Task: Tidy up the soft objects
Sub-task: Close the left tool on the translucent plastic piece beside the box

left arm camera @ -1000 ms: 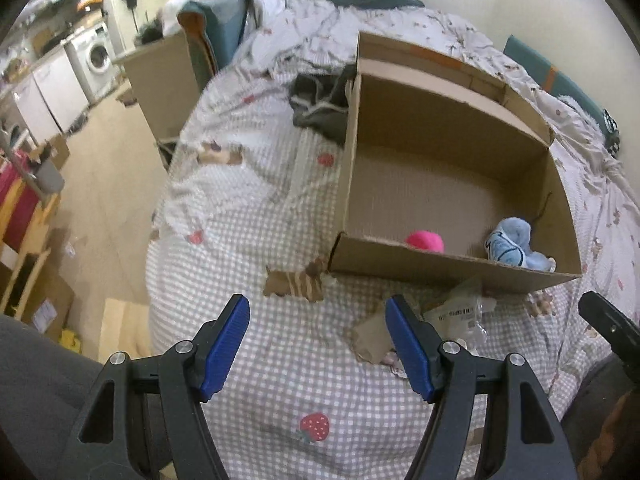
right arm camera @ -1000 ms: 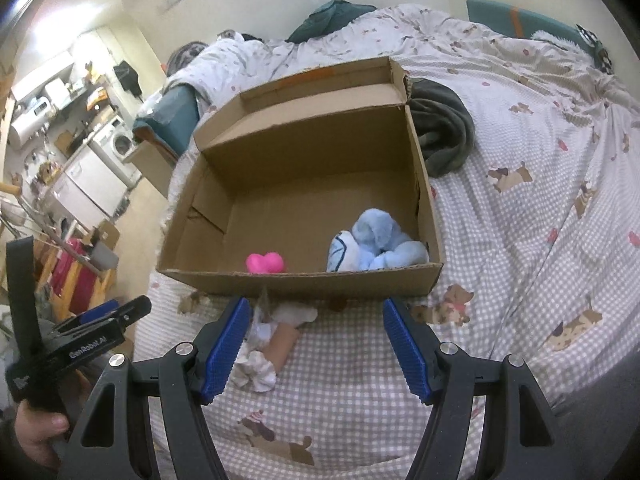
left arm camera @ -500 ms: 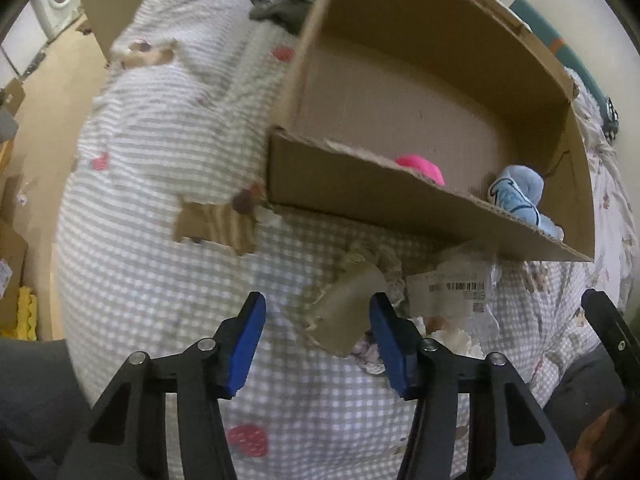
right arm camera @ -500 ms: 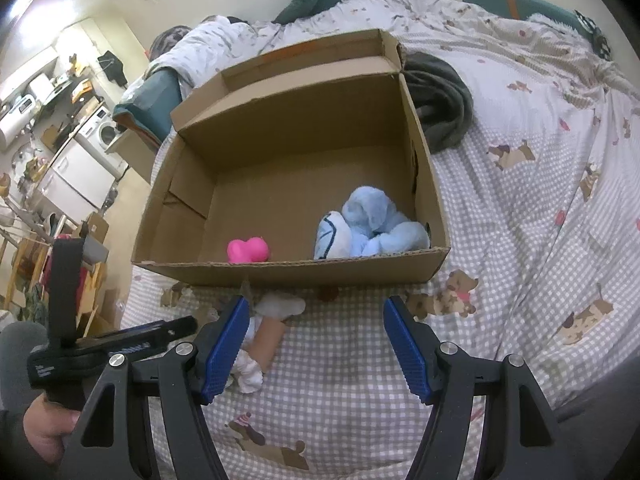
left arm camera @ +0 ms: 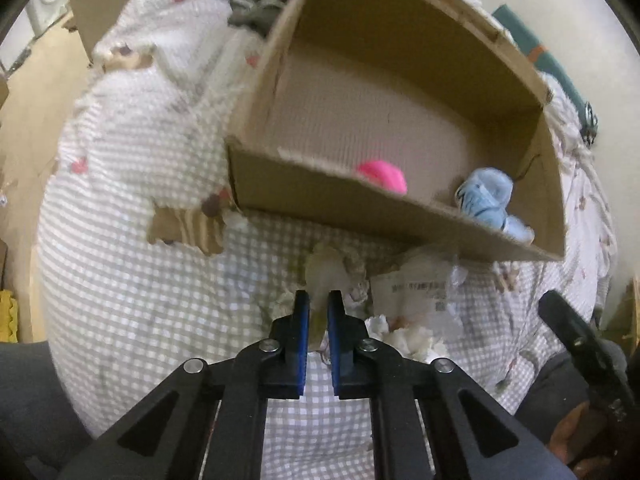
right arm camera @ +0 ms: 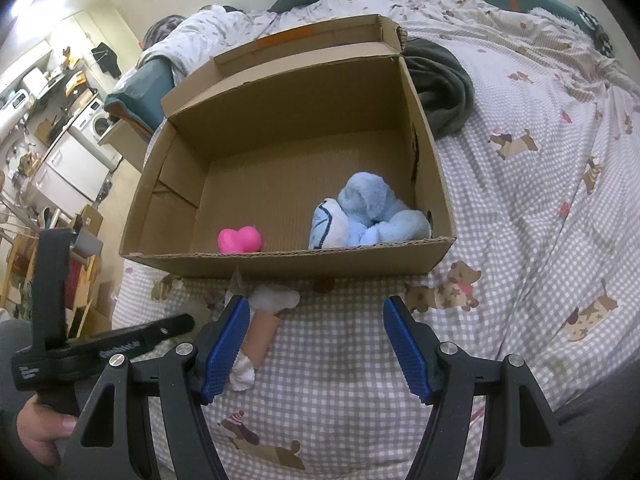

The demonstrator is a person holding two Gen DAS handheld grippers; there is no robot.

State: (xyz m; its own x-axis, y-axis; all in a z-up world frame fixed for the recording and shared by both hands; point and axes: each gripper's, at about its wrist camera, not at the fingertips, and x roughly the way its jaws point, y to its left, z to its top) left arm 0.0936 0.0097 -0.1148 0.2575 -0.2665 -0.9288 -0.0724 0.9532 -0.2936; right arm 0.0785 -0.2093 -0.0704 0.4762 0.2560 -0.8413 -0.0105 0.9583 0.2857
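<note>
- Your left gripper (left arm camera: 318,306) has its blue pads nearly together, pinched on the beige frilled soft piece (left arm camera: 326,272) that lies on the bed just in front of the cardboard box (left arm camera: 340,204); only the left wrist view shows this pinch
- That same view shows a crumpled clear wrapper with a printed label (left arm camera: 416,284) just right of the pinched piece, with white fluff (left arm camera: 404,336) below it, none of which the right wrist view makes out clearly
- In the right wrist view, the left gripper's black body (right arm camera: 100,348) comes in from the left edge, and the brown tube-shaped part of the soft piece (right arm camera: 262,330) lies beside the near wall of the box (right arm camera: 304,266)
- Your right gripper (right arm camera: 316,346) hangs with its pads wide apart, holding nothing, above the checked bedcover (right arm camera: 340,380)
- Inside the box, seen from both views, a pink heart-shaped toy (right arm camera: 240,240) sits left of a pale blue plush (right arm camera: 368,216), the two apart, the plush in the near right corner
- The surface is a bed under a grey-and-white checked cover printed with dogs and strawberries; at left the room opens to a washing machine (right arm camera: 96,124) and white cabinets (right arm camera: 68,176)
- A dark grey garment (right arm camera: 440,84) lies against the box's far right corner; the box's near wall hides the lower part of both toys in the left wrist view
</note>
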